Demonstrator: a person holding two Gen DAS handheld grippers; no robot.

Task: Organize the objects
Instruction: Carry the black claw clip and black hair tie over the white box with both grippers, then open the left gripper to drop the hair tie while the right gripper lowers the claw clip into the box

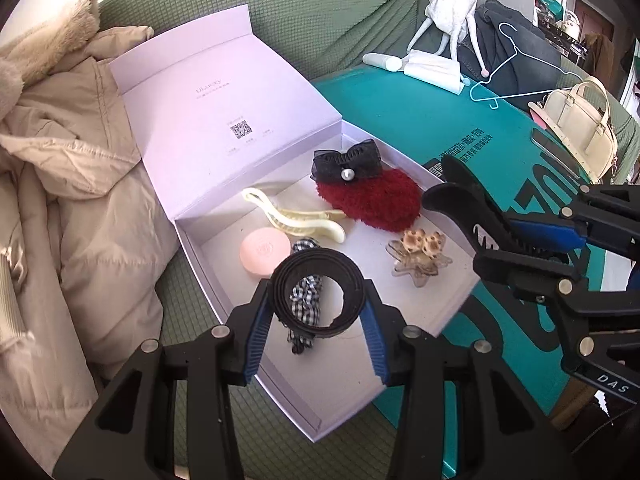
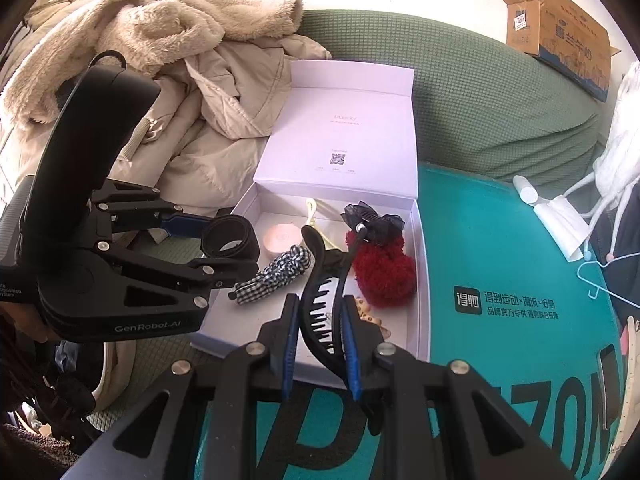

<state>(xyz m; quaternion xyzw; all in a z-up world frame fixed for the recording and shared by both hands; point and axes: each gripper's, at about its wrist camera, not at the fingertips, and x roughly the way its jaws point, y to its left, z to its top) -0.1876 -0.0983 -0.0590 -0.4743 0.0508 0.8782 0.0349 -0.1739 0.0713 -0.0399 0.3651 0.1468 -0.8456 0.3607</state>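
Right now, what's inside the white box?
In the box: a black bow clip lying on a red fluffy clip, a cream claw clip, a pink disc, a gingham scrunchie and an amber flower clip. Anything beneath them is hidden.

Sunlit green-covered sofa [image 1: 320, 12], beige coat [image 1: 60, 160], teal board [image 1: 400, 112].

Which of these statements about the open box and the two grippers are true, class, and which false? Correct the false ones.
1. The left gripper holds a coiled black belt. True.
2. The right gripper is empty. False: it is shut on a black hair claw.
3. The white box has its lid shut. False: the lid stands open.
4. A red fluffy piece lies inside the box. True.
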